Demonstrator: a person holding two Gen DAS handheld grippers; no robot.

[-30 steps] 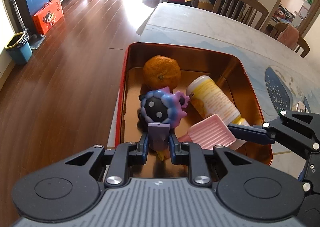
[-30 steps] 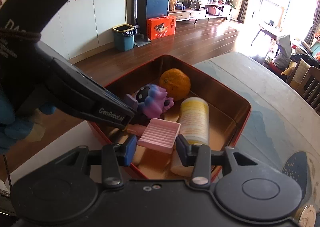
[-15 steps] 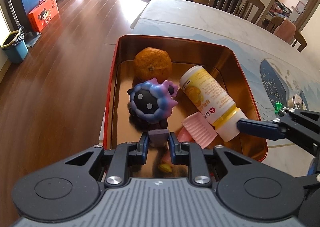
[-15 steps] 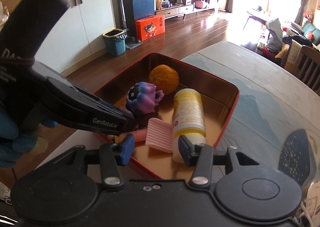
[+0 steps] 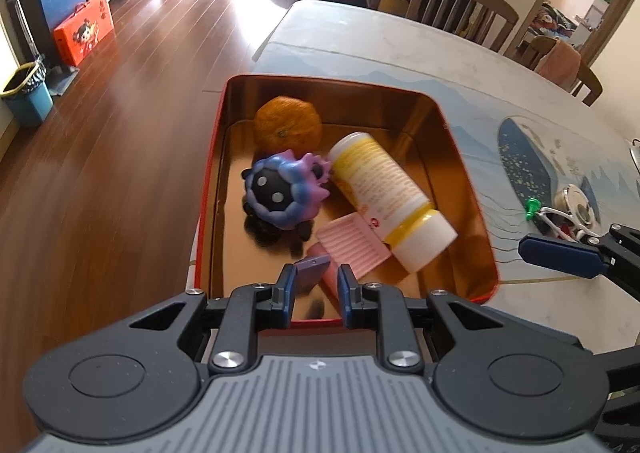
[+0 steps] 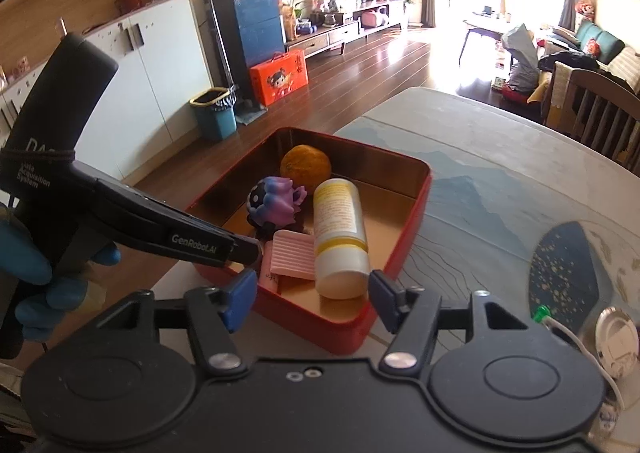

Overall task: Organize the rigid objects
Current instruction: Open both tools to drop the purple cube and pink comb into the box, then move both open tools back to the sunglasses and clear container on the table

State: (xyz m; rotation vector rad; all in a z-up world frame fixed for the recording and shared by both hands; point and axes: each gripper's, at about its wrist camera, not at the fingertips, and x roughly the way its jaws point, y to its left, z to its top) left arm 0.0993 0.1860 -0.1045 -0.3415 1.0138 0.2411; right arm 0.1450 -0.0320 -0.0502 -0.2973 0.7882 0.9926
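A red tin box (image 5: 472,189) (image 6: 416,209) with a gold inside stands on the table corner. In it lie an orange (image 5: 288,125) (image 6: 306,168), a purple spiky toy (image 5: 286,191) (image 6: 276,201), a yellow-and-white bottle (image 5: 390,197) (image 6: 338,237) on its side and a pink ridged piece (image 5: 352,241) (image 6: 292,257). My left gripper (image 5: 316,285) hangs over the box's near edge, its jaws parted; a small purple block (image 5: 310,271) lies tilted between them. My right gripper (image 6: 312,295) is open and empty in front of the box.
A green pushpin (image 5: 531,208) (image 6: 541,311), a white cord and a round metal lid (image 5: 576,205) (image 6: 616,337) lie on the table right of the box. Wooden chairs (image 5: 456,1) stand at the far side. The floor drops away left of the box.
My left gripper has opened and let go of the purple block, drawing back from the toy. My right gripper has let the pink piece drop into the box and pulled back.
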